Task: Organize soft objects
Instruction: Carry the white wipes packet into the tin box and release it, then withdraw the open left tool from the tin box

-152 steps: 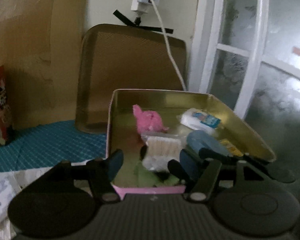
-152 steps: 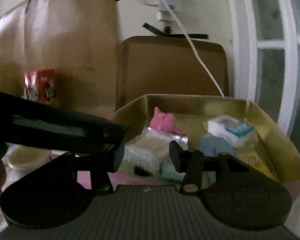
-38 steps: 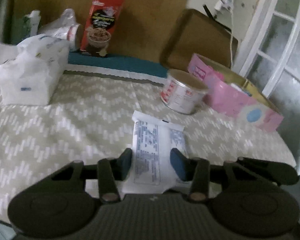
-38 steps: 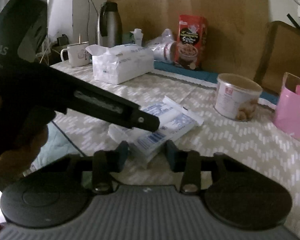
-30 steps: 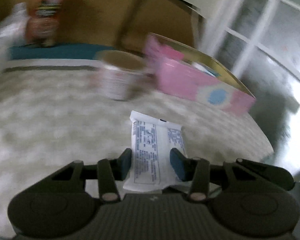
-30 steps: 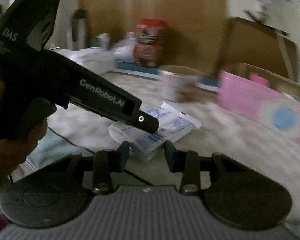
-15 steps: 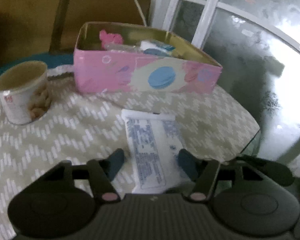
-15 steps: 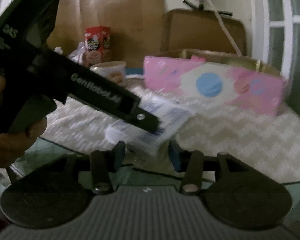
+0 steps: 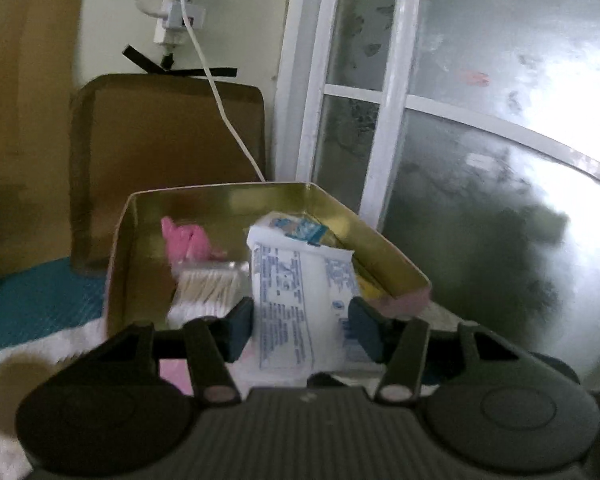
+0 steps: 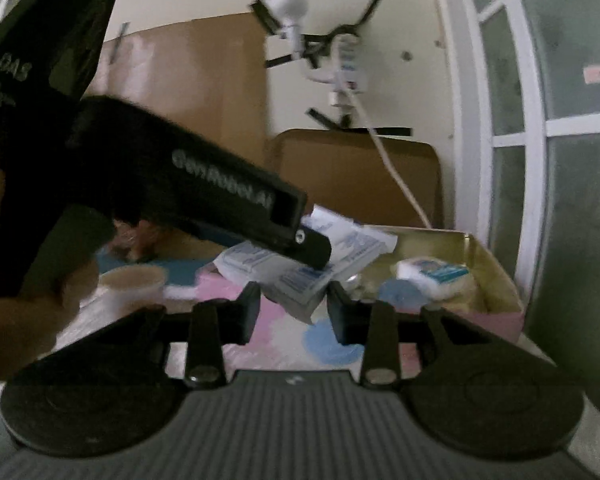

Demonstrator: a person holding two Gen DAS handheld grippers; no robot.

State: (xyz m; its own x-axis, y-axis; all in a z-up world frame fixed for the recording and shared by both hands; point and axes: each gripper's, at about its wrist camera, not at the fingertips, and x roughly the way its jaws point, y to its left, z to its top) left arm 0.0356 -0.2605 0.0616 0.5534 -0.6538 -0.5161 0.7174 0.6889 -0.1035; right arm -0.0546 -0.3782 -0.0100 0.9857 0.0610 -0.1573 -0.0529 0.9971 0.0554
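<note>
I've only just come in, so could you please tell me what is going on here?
A person with a gripper in each hand is tidying soft items into a pink tin. The left gripper holds a white printed packet over the tin's near edge. The right gripper, its jaws closing, has the packet's corner between them. Inside already lie a bag of cotton swabs, something pink and other packets.

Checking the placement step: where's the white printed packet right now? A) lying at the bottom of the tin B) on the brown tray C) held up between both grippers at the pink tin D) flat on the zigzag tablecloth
C: the white packet sits between the left gripper pads, over the open tin, with its other end between the right gripper fingers.
</note>
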